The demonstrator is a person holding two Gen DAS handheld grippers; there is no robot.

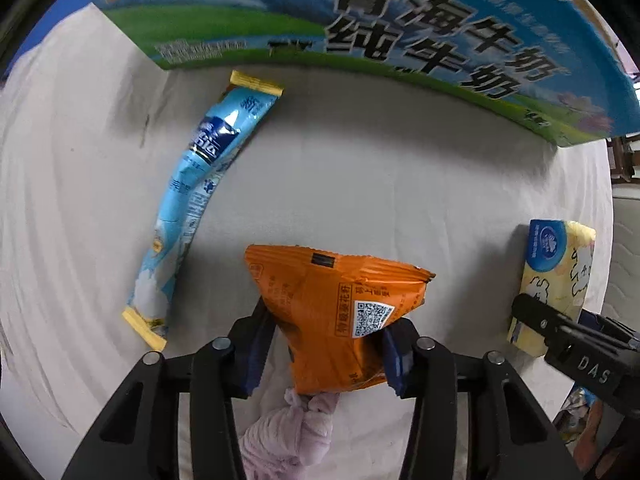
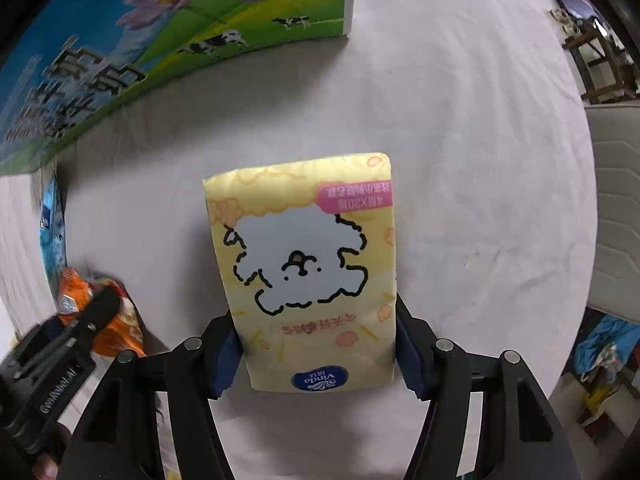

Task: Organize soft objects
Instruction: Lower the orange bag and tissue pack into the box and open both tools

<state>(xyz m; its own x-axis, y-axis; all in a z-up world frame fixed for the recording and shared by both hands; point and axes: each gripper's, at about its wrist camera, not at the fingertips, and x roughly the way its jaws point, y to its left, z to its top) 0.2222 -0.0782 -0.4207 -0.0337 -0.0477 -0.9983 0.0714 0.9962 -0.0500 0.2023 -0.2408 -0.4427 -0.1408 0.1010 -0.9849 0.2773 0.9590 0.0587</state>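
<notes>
**White cloth, two packs in two grippers**

White fabric, faintly creased and marked with a few dark smudges, covers the desk [image 1: 360, 184]. Along its far side stands one large cardboard milk carton box [image 1: 420, 40], glossy, printed with blue sky, green meadow, cows, flowers and bold black Chinese characters. Past the desk's right edge the room shows dark wooden furniture and a pale quilted surface, both blurred.

Four soft things lie within view. One long, narrow foil sachet [image 1: 192, 208], light blue with yellow crimped ends, lies flat on the cloth near the box. One orange snack packet [image 1: 340, 312], crinkled plastic with a QR code and serrated seal, sits clamped between the blue pads of the left gripper [image 1: 326, 356], raised above the cloth. Just below it, between the gripper's black arms, rests one pale pink plush item [image 1: 288, 436], fuzzy and knotted at the top.

One yellow tissue pack [image 2: 308, 272], smooth, pillowy and rectangular, printed with a white curly dog and a blue oval logo, is pinched at its near sides by the right gripper [image 2: 316, 356], whose pads press against both long edges. It sits over the cloth, well apart from the box.
</notes>
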